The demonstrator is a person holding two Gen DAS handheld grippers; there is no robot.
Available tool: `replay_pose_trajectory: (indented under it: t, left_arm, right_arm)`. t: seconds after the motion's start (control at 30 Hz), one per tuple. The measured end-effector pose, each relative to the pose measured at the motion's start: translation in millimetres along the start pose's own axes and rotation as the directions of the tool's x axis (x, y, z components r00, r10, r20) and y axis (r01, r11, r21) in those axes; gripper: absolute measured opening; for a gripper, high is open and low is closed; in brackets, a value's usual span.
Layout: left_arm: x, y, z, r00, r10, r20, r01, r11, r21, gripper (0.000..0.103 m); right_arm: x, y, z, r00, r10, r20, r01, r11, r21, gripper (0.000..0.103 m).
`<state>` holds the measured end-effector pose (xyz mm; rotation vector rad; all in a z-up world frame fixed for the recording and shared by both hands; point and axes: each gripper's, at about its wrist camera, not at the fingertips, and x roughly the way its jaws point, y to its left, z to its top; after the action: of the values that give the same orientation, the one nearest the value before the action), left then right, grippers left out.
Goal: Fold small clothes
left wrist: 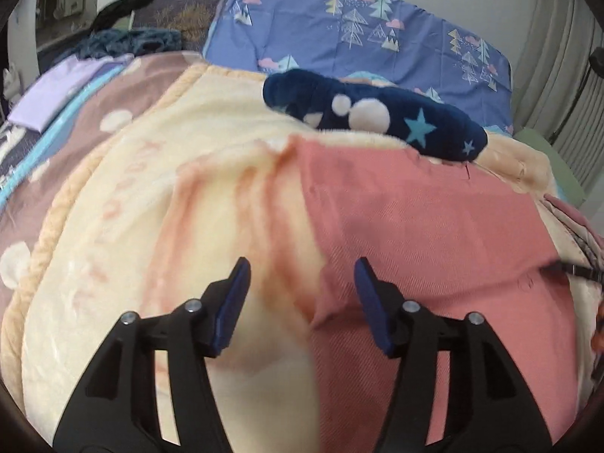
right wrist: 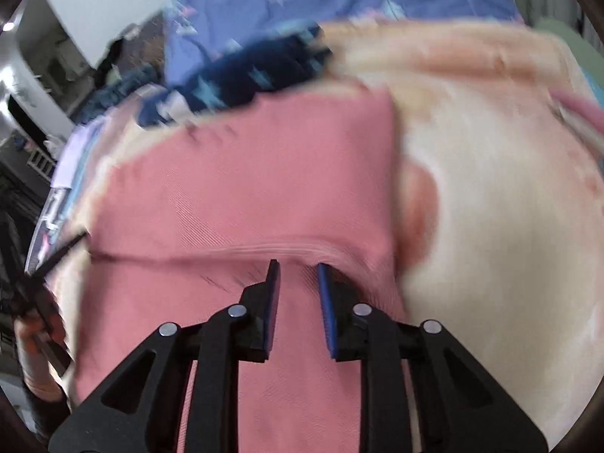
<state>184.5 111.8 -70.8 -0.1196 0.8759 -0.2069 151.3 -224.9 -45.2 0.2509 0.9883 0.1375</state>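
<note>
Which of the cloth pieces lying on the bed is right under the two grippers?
The pink cloth, spread flat on the cream blanket. The navy star-patterned piece lies farther back at the blanket's edge, and the folded lilac one lies far off to the side.

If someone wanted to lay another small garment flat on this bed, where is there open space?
Cream blanket lies bare left of the pink cloth, out to its braided edge, and also right of the cloth in the right wrist view. The far side is crowded: a navy starred item, a lilac folded piece, dark clothes.
</note>
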Motion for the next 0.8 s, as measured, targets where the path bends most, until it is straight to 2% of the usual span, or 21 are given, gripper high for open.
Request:
replay_pose_trajectory:
  t: [0.03,0.07,0.13,0.2,0.27,0.37,0.43,0.5,0.57,0.63,0.7,0.73,0.77,0.8]
  left_arm:
    - [2.3,4.8,-4.2,1.0,-0.02,-0.017,0.02,1.0,-0.009,0.042]
    - [5.9,8.7,-8.3,0.999,-0.039,-0.033,0.038,0.999,-0.024,0.037]
    - [10.6,10.5,-12.3,0.997,-0.061,-0.036,0.06,0.998,-0.036,0.037]
    - [12.3,9.9,-12.5,0.997,-0.071,-0.03,0.071,0.997,-0.028,0.037]
    - [13.2,9.5,-12.3,0.996,-0.085,-0.021,0.085,0.996,-0.02,0.037]
    - [16.8,12.9,-15.3,0.993,-0.117,-0.011,0.116,0.993,-0.031,0.037]
    - [18.6,15.7,-16.0,0.99,-0.138,-0.005,0.138,0.989,-0.047,0.038]
    - [18.1,15.2,-16.2,0.989,-0.146,0.001,0.146,0.988,-0.047,0.038]
    - [17.0,11.2,-17.8,0.989,-0.15,0.005,0.15,0.988,-0.024,0.038]
    - [16.5,6.3,-19.7,0.988,-0.154,0.007,0.154,0.988,0.001,0.038]
    - [16.6,0.1,-21.4,0.984,-0.177,0.0,0.177,0.984,0.031,0.037]
    - [17.5,-3.3,-22.6,0.983,-0.185,-0.006,0.185,0.982,0.047,0.027]
    - [19.4,-7.3,-23.5,0.983,-0.182,-0.016,0.183,0.981,0.063,0.023]
    - [20.4,-9.0,-23.8,0.986,-0.167,-0.019,0.168,0.983,0.068,0.02]
  right_arm:
    - [3.1,11.9,10.2,1.0,0.011,-0.001,-0.012,1.0,-0.027,0.022]
    - [6.4,28.3,21.6,0.999,0.036,0.002,-0.036,0.997,-0.063,0.022]
    - [19.4,71.0,46.3,0.997,0.073,-0.004,-0.073,0.984,-0.163,0.022]
    - [36.8,113.3,66.5,0.999,0.033,-0.019,-0.036,0.973,-0.23,0.022]
    - [48.1,146.4,79.8,0.999,0.014,-0.034,-0.022,0.97,-0.242,0.022]
    - [72.8,194.4,89.7,0.993,0.072,-0.091,-0.097,0.946,-0.308,0.025]
    - [95.1,219.2,94.2,0.991,0.057,-0.124,-0.098,0.926,-0.365,0.032]
    - [120.5,238.5,96.5,0.989,0.03,-0.146,-0.086,0.916,-0.392,0.033]
    - [145.8,254.1,99.3,0.986,0.01,-0.167,-0.078,0.909,-0.409,0.038]
    - [168.8,271.5,101.2,0.985,-0.026,-0.173,-0.053,0.899,-0.436,0.048]
    - [186.4,282.5,100.4,0.984,-0.061,-0.169,-0.025,0.886,-0.463,0.05]
    - [198.4,288.7,98.7,0.982,-0.09,-0.168,-0.003,0.875,-0.484,0.048]
    - [205.7,291.9,96.9,0.98,-0.123,-0.159,0.027,0.865,-0.5,0.037]
    - [213.6,294.2,97.8,0.976,-0.177,-0.128,0.091,0.86,-0.502,0.005]
